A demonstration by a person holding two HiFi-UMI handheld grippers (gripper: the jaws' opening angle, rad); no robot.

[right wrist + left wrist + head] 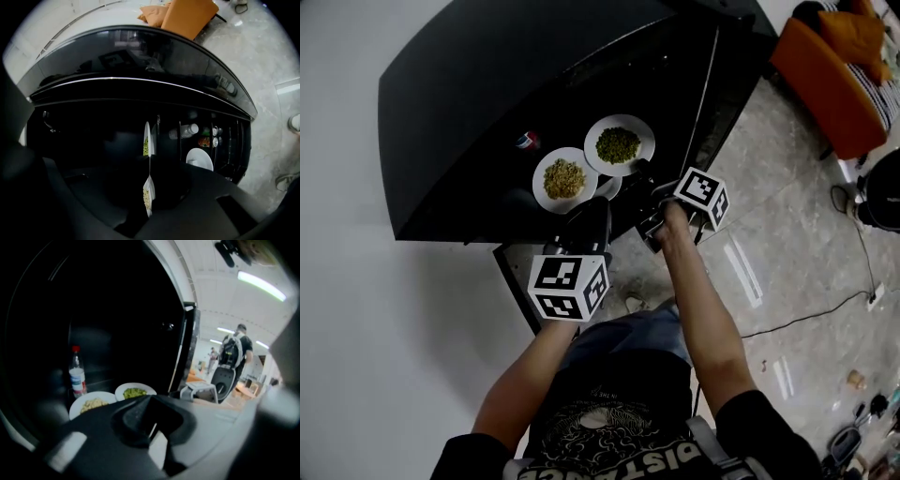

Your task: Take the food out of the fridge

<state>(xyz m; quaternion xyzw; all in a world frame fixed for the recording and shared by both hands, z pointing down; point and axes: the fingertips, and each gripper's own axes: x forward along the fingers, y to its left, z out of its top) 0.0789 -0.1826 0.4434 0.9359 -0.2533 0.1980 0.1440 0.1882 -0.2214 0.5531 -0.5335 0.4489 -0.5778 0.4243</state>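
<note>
Inside the open black fridge (pixel 487 103) two white plates stand side by side on a shelf. One holds yellow food (pixel 564 178), the other green food (pixel 619 144). My left gripper (pixel 592 206) hovers just in front of the yellow plate's near rim. My right gripper (pixel 645 187) is beside the green plate's near right edge. The left gripper view shows the yellow plate (pixel 93 404) and the green plate (pixel 135 392) beyond the dark left gripper (pixel 150 420). The right gripper view, turned sideways, shows both plates edge-on (pixel 146 140). Neither gripper's fingers show clearly.
A bottle with a red cap (pixel 76 376) stands left of the plates. The fridge door (pixel 712 84) hangs open at the right, its shelves holding a bottle (pixel 187 130) and a white dish (pixel 199 159). An orange sofa (pixel 834 75) and floor cables (pixel 806 314) lie to the right. A person (pixel 234 350) stands far off.
</note>
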